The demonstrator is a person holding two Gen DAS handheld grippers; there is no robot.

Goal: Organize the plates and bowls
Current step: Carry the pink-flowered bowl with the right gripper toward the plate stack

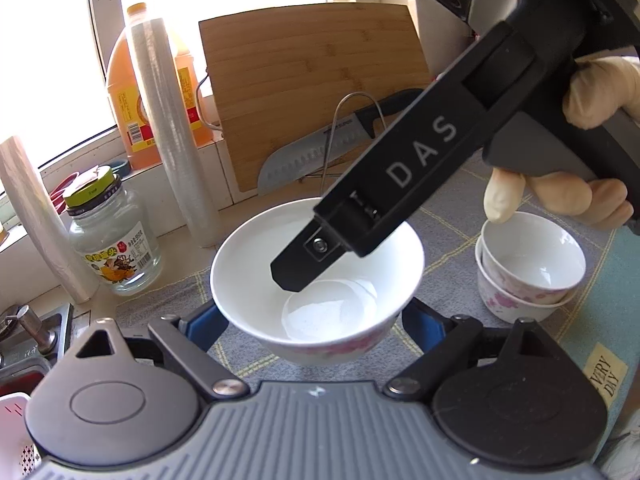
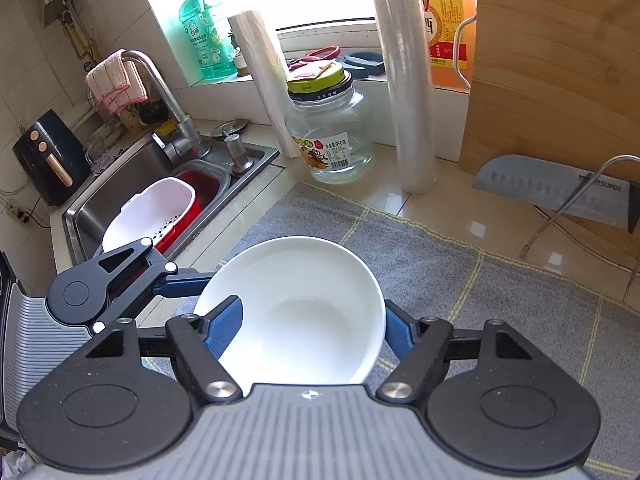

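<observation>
Nearest both cameras, a white bowl sits on the grey mat over the tabletop. Left gripper straddles it, jaws spread on either side of its outer wall; contact cannot be told. Right gripper has one pad inside the rim and one outside, apparently not yet pinching. Two stacked cups stand nearby. Risk: with both grippers on one glossy bowl, uneven pulls could tip or drop it.

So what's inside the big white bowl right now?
One finger of the right gripper reaches inside the big white bowl; otherwise bare white interior, partly hidden by that finger in the left wrist view.
</observation>
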